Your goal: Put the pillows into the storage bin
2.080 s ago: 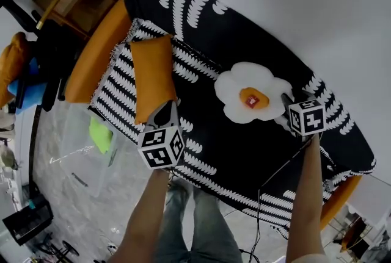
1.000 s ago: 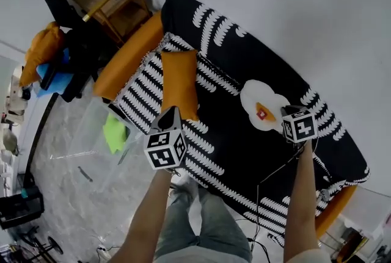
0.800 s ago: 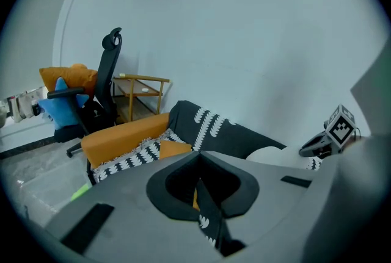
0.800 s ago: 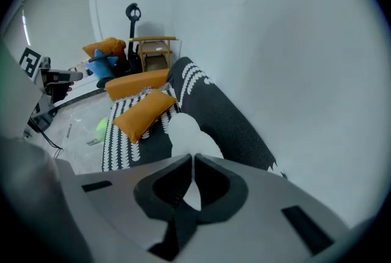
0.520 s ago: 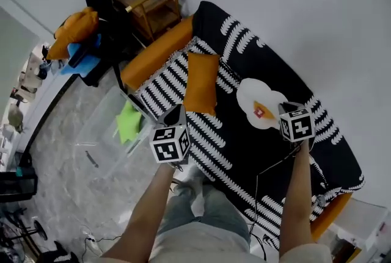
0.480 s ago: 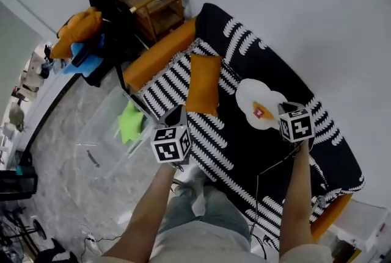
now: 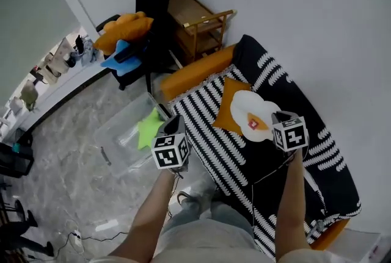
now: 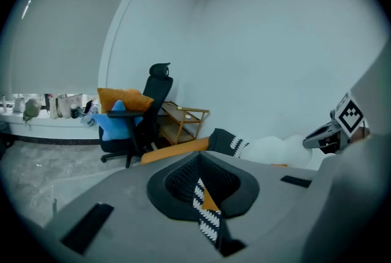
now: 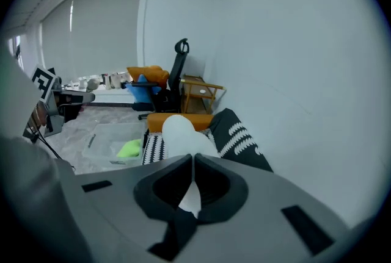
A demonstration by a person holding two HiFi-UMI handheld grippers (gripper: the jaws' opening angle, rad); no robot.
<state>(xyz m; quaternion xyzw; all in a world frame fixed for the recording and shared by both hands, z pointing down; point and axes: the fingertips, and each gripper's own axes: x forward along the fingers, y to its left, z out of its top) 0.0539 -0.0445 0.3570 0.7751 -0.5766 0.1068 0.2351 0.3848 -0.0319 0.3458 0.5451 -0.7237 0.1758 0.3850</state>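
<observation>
- Egg pillow (image 7: pixel 253 116) was pinched in the closed right gripper (image 9: pixel 190 159) jaws, overlapping the orange pillow (image 7: pixel 227 108) just ahead of them.
- Left gripper (image 8: pixel 201 161) jaws were closed and empty.
- Storage bin (image 7: pixel 119 127) sat on the floor, ahead-left of the right jaws, with a green pillow (image 7: pixel 148 132) inside.

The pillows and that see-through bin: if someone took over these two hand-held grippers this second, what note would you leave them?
Left gripper: jaws together, no pillow in them, near the sofa's front edge.
Right gripper: shut on the edge of the white fried-egg pillow.
Orange pillow: on the striped throw, partly behind the egg pillow in the head view.
Clear storage bin: on the floor beside the sofa, with a green cushion inside.
Done: the green cushion is in.
Left: bring the egg pillow to the bin, then probably the orange one.
</observation>
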